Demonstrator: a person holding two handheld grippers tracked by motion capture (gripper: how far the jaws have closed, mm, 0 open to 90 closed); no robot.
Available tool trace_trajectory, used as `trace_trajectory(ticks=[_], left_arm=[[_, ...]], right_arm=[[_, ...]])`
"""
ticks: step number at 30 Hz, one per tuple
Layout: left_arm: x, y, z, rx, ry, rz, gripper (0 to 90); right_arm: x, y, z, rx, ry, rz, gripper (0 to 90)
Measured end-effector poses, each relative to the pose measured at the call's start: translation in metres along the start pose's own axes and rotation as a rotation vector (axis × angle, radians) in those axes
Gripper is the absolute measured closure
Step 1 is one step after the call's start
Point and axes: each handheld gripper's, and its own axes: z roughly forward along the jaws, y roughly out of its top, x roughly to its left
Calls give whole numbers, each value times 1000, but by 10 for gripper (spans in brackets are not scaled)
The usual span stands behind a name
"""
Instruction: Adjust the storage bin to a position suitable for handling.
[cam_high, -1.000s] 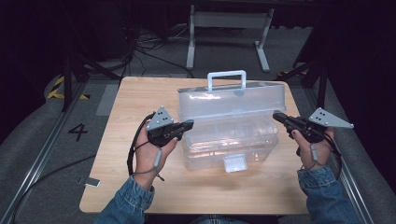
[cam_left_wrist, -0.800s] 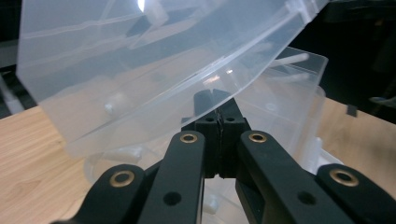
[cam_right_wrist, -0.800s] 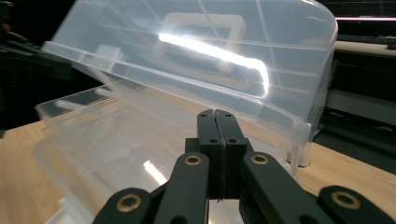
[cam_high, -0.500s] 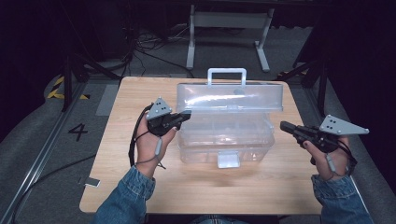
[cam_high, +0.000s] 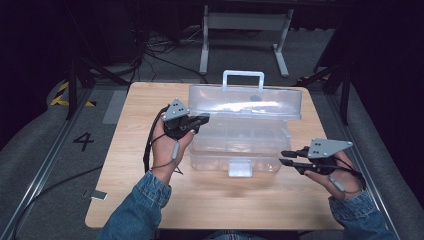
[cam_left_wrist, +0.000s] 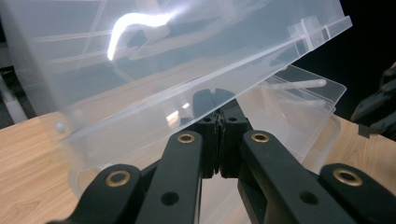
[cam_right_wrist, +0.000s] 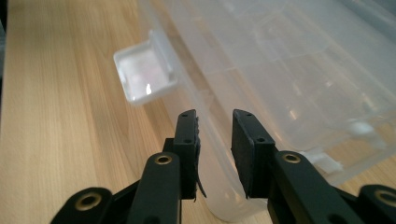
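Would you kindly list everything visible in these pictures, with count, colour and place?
Box: one, clear plastic, mid-table, open.
Lid: one, clear, raised at the box's far side, white handle on top.
Latch: one, white, on the box's near wall.
Table: one, light wood, under the box.
Stand: one, grey metal, on the floor beyond the table.
Floor mark "4": one, black, left of the table.
Left claw: one, black, shut, at the lid's left end.
Right claw: one, black, jaws just opening, apart around the box's right near rim, not pressing it.
Sleeves: two, blue denim, at the bottom edge.
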Motion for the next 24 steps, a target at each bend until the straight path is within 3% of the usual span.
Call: trace_trajectory(ticks=[9,24], left_arm=[[-5,11,13,-2,1,2,860],[4,32,24,-20,33,2,857]], right_arm=[[2,10,20,27,19,-68,710],[-2,10,26,38,11,-71,691]])
